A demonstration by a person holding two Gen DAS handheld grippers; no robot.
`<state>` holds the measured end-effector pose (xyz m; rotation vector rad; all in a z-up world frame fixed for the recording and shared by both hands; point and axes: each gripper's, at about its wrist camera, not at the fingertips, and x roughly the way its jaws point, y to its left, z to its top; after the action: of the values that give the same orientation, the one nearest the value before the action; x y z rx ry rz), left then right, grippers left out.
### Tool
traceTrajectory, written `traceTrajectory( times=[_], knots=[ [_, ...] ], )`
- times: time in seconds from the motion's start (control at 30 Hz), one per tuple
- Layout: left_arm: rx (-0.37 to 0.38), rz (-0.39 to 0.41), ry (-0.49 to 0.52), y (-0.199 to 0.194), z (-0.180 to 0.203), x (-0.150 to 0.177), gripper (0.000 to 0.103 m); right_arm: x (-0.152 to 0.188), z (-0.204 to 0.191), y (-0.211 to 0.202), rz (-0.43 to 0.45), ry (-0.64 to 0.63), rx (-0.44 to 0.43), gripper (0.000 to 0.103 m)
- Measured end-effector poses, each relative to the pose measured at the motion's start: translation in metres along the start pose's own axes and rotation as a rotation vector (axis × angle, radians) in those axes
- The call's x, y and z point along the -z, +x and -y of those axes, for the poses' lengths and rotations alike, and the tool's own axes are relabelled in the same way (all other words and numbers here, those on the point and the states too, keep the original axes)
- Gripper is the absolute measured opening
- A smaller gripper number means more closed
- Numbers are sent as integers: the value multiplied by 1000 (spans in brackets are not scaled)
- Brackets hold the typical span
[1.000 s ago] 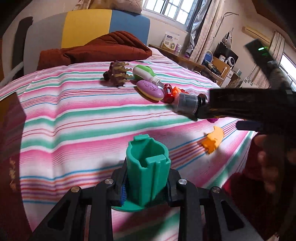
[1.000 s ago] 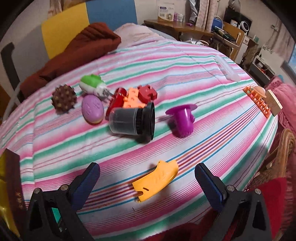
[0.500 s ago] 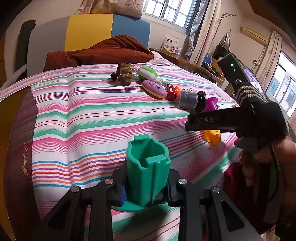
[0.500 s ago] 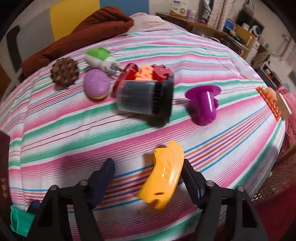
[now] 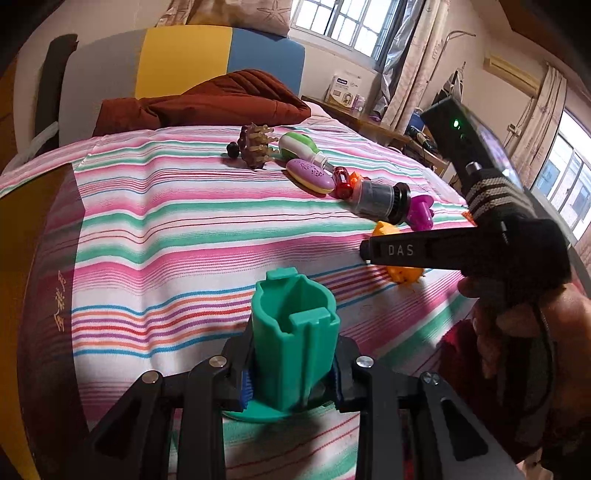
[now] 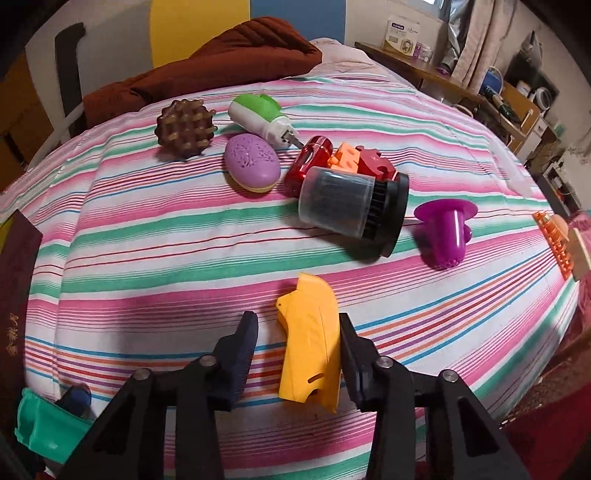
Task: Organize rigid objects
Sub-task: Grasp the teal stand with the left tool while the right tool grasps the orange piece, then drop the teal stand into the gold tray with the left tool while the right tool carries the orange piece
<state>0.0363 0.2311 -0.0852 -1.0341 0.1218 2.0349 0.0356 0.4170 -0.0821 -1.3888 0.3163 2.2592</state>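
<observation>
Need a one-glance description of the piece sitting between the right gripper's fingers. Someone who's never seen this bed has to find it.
On the striped bedspread, a cluster of toys lies mid-bed, fronted by a grey cylinder with a black ribbed cap. Nearer the camera, alone, lies the yellow curved plastic piece, between the closing jaws of the right gripper. It is the only yellow, banana-shaped shell, with a small slot near its lower end.

Daylight enters through the windows (image 5: 334, 22) at the far wall and falls bright on the striped bedspread (image 5: 192, 229), where soft shadows pool under the toys. Both fisheye views bend strongly toward the edges (corners go black). Focus is mostly sharp; the hand (image 5: 532, 332) looks dim and slightly soft.
</observation>
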Motion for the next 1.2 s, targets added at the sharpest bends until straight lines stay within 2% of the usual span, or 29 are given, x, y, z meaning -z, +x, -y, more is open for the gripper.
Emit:
traceTrajectory(
  times=[0.13,0.33,0.47,0.53,0.63,0.8,0.97,1.2],
  knots=[
    [19,25,-1,-12,1,-1,30,0,1,0,1,4,-39,28],
    [48,99,-24,-47,-1,-7,30,1,-4,-1,2,6,-169,28],
    [32,145,-56,-72,-15,-10,30,1,-5,1,-14,69,-354,28],
    [19,162,-85,-83,-27,-9,30,4,-8,0,-24,84,-420,28],
    [-6,182,-134,-96,-49,-8,30,6,-16,-5,-17,59,-438,28],
    [-71,183,-197,-107,-83,-4,30,8,-32,-22,6,13,-409,28],
    [-153,145,-265,-111,-125,-1,30,9,-55,-42,35,-40,-408,28],
    [-238,98,-401,-119,-192,7,30,8,-98,-67,69,-109,-467,28]
  ],
)
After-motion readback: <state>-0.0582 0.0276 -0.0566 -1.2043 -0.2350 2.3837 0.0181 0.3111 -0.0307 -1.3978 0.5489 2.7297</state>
